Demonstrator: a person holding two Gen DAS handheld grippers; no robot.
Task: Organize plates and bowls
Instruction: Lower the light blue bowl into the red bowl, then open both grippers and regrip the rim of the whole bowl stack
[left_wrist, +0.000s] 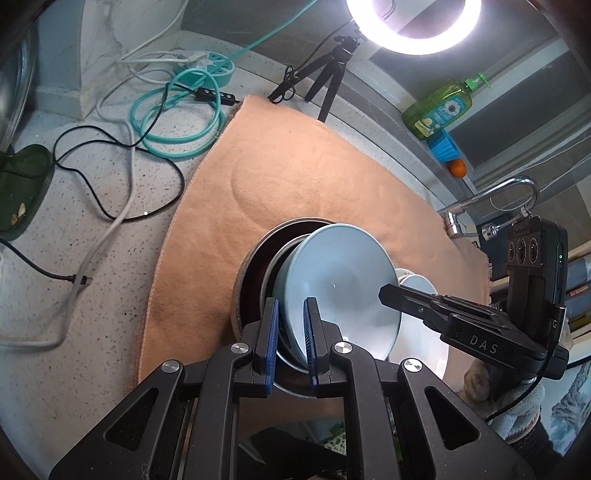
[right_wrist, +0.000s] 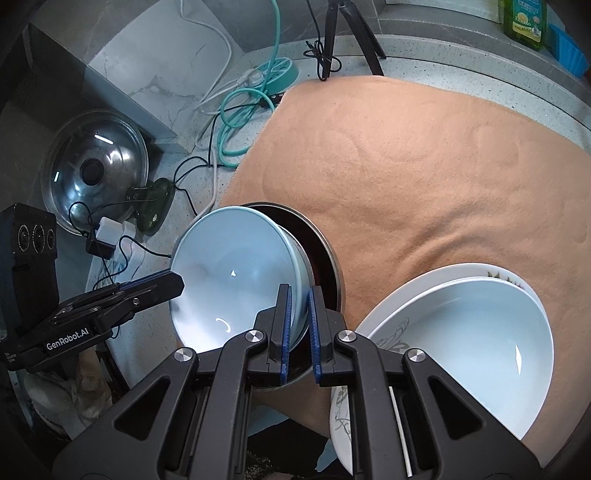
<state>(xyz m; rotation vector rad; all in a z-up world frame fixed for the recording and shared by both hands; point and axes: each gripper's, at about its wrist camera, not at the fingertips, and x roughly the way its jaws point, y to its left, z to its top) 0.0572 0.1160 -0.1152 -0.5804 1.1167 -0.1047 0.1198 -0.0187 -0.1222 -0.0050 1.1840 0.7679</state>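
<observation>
The blue bowl (left_wrist: 340, 280) stands tilted on its edge, leaning inside a dark metal pan (left_wrist: 255, 266) that sits on the peach cloth (left_wrist: 295, 166) covering the counter (left_wrist: 92, 240). Both claws grasp this bowl. The left claw (left_wrist: 291, 332) is clenched on the bowl's near rim, one blue pad (left_wrist: 271, 332) against the bowl's outer wall and the other on its inner face. The right claw (right_wrist: 299, 321) grips the rim on the bowl's opposite side, its pads pinching the bowl's wall between them; in the left wrist view this claw reaches in from the right, over the bowl's hollow.

Just to the right of the bowl, a second blue bowl (right_wrist: 476, 354) rests nested in a white plate with a leaf pattern (right_wrist: 388, 332), also on the cloth.

To the left of the bowl, beyond the cloth's edge, black and white cables (left_wrist: 110, 184) trail over the speckled counter, near a dark green dish (left_wrist: 22, 192) and a glass pot lid (right_wrist: 96, 177). Farther behind the bowl lie a coiled teal hose (left_wrist: 177, 122) and a teal power strip (left_wrist: 218, 66). A small black tripod (left_wrist: 328, 74) stands at the cloth's far edge beneath a lit ring light (left_wrist: 413, 22). Behind and to the right of the bowl, a green soap bottle (left_wrist: 439, 107), a blue cup (left_wrist: 445, 146) and an orange fruit (left_wrist: 458, 168) sit on a ledge, with a chrome tap (left_wrist: 491, 199) below them.
</observation>
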